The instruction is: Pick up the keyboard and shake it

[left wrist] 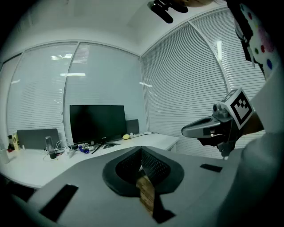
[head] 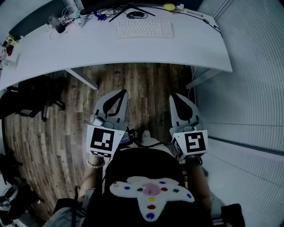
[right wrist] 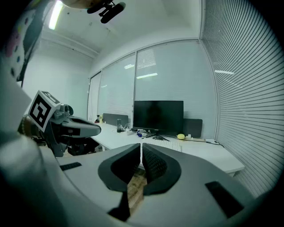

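Note:
The white keyboard (head: 144,29) lies flat on the white desk (head: 111,51), far ahead of both grippers. It also shows just past the jaw tips in the right gripper view as a pale strip, the keyboard (right wrist: 167,145). My left gripper (head: 118,93) and right gripper (head: 175,97) hang side by side close to my body, above the wooden floor and short of the desk edge. Both are shut with nothing between the jaws, as seen on the left gripper (left wrist: 141,150) and the right gripper (right wrist: 141,146). Each gripper view shows the other gripper off to its side.
Behind the keyboard are a dark mouse (head: 136,14), a yellow object (head: 169,6), cables and a black monitor (right wrist: 158,116). Desk legs (head: 82,79) slope down to the floor. Dark bags or a chair (head: 31,99) stand left; blinds (head: 253,88) line the right wall.

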